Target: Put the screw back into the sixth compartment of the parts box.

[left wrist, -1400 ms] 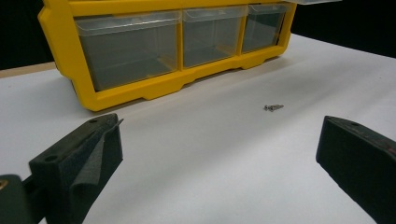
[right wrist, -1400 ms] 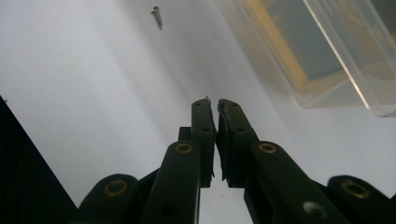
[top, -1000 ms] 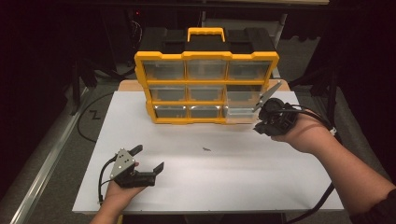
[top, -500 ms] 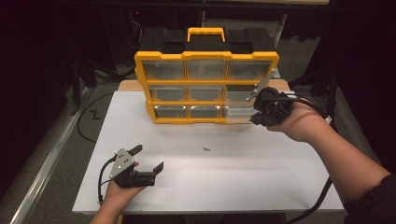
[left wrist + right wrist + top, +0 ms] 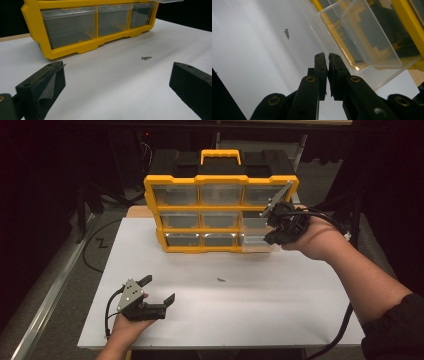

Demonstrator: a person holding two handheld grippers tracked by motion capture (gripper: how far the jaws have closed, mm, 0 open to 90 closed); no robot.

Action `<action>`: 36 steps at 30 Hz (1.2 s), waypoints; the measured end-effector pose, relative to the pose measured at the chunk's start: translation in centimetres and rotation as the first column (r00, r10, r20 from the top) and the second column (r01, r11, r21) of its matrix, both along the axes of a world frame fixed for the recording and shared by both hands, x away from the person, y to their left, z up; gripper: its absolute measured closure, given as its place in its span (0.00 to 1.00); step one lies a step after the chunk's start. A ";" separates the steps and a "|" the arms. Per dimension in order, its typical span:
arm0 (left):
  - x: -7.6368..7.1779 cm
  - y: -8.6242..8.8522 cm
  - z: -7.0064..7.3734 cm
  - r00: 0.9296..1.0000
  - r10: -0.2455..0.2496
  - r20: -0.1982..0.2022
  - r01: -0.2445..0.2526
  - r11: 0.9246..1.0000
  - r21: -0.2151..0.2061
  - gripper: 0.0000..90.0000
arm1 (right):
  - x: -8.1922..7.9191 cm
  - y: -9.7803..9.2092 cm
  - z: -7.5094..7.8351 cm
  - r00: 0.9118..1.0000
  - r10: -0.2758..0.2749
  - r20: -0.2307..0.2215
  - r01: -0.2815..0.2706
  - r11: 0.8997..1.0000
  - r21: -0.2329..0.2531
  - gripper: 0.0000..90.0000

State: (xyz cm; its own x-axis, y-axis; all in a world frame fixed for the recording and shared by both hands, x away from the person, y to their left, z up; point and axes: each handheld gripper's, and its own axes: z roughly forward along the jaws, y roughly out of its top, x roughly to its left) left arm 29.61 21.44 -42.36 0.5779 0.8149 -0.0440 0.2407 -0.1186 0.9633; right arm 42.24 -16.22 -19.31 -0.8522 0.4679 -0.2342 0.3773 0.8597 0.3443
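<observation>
While the right tool (image 5: 327,58) hides the clear drawer's (image 5: 362,37) front edge, contact stays unclear.

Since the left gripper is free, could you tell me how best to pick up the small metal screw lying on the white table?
Grip the small metal screw across its thin shank, from straight above: it lies flat, clear of the yellow organiser.

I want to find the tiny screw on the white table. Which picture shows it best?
The left gripper view: there the screw lies close and sharp on the white table, between the open jaws. The right gripper view shows it smaller, beside the clear drawer. The high view shows a dark speck.
</observation>
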 end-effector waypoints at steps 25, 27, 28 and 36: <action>0.0 0.1 0.0 1.000 0.002 -0.002 -0.002 1.000 0.001 0.01 | 2.6 1.0 0.3 1.000 -0.010 0.007 0.010 1.000 -0.019 0.97; 0.0 0.1 0.0 1.000 0.002 -0.002 -0.002 1.000 0.001 0.01 | 2.7 1.1 0.3 1.000 -0.009 0.004 0.009 1.000 -0.025 0.97; 0.0 0.1 0.0 1.000 0.002 -0.002 -0.002 1.000 0.001 0.01 | 2.8 1.2 0.3 1.000 -0.008 0.004 0.009 1.000 -0.027 0.97; 0.1 0.1 0.0 1.000 0.001 0.000 -0.001 1.000 0.000 0.01 | 3.3 1.5 0.1 1.000 -0.010 0.001 0.010 1.000 -0.030 0.97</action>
State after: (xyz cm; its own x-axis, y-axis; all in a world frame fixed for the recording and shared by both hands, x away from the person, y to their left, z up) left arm 29.66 21.58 -42.38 0.5768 0.8157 -0.0445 0.2411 -0.1180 0.9633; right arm 45.51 -14.68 -19.26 -0.8474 0.4689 -0.2492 0.3854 0.8659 0.3189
